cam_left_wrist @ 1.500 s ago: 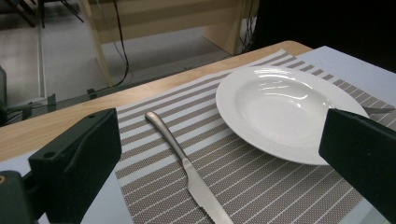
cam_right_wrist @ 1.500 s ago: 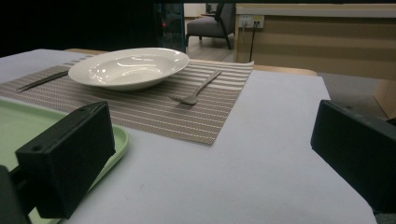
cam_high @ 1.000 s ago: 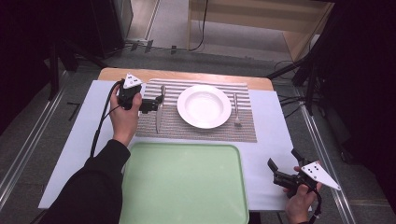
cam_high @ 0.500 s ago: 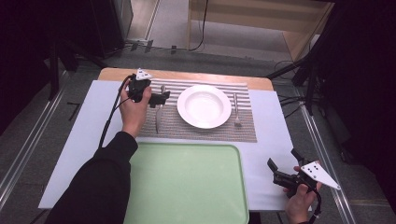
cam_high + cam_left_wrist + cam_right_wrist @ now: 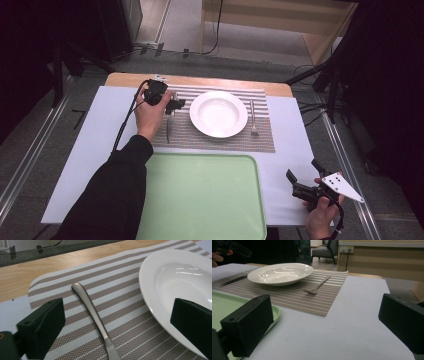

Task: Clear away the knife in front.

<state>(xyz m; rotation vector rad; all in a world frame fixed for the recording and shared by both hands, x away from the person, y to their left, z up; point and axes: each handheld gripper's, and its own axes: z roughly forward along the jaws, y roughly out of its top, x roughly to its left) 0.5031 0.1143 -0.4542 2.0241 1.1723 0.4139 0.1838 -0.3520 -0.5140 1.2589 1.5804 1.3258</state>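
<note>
Left gripper (image 5: 176,105) hovers over knife (image 5: 96,317), fingers (image 5: 41,327) wide, straddling handle; knife flat on striped placemat (image 5: 120,302) just left of plate (image 5: 175,285). Judgement: lower straight, keep clear of plate rim, close across handle. Right gripper (image 5: 300,187) idle, fingers spread, near counter (image 5: 290,150) corner

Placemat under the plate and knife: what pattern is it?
The placemat has brown and pale woven stripes, clearest in the left gripper view.

We see a brightly lit table against dark surroundings, soft glare on the round white ceramic plate (image 5: 180,277), our near black jaws blurred, shadows faint.
</note>
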